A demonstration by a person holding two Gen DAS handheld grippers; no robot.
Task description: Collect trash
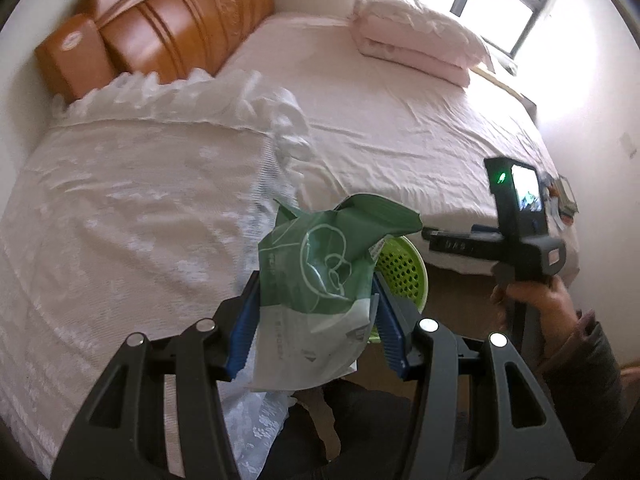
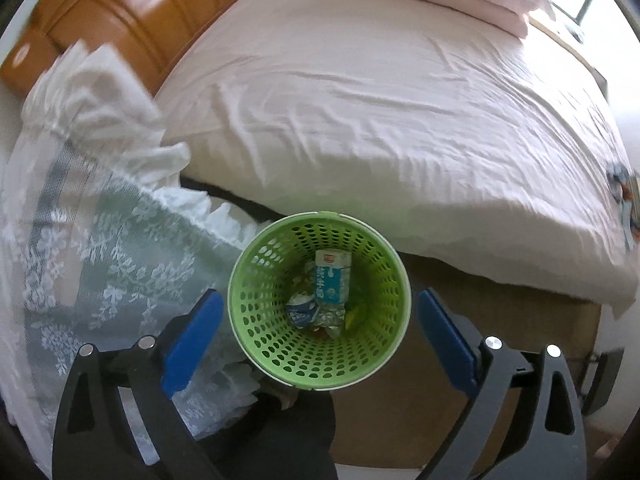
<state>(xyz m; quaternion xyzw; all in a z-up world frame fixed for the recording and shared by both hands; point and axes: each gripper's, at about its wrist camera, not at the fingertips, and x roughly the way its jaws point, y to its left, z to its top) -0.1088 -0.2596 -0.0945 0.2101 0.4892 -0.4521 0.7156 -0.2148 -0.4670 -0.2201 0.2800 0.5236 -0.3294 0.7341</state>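
Two hand-held grippers are working over one round green perforated plastic basket (image 2: 319, 300), which is standing on the floor just beside the bed edge. Going left to right, all relative to that basket: left of it, a white lace floral bed cover (image 2: 104, 264) is hanging down, its frill touching the basket rim. Above the basket's left side, the left gripper (image 1: 316, 320) is clamping a crumpled green-and-white plastic wrapper bag (image 1: 320, 280) between its blue pads, both pads pressing on the bag's sides. The bag is hanging low in the jaws, likely held there so it drops straight in once released. The left gripper is pointing steeply down, with the basket peeking out behind the bag.

Directly over the basket mouth, the right gripper (image 2: 319, 312) is pointing almost straight down, its blue fingers (image 2: 192, 332) spread wide apart with nothing between them, one on either side of the rim and not touching it. Probably it has nothing left to drop. Inside the basket, a blue-and-white milk carton (image 2: 332, 280) is lying on crumpled wrappers (image 2: 310, 312). Right of the basket, a person's hand (image 1: 532, 300) is gripping the right gripper's handle, dark sleeve at the wrist. Behind the basket, the pink-sheeted mattress (image 2: 400, 120) is filling the view.
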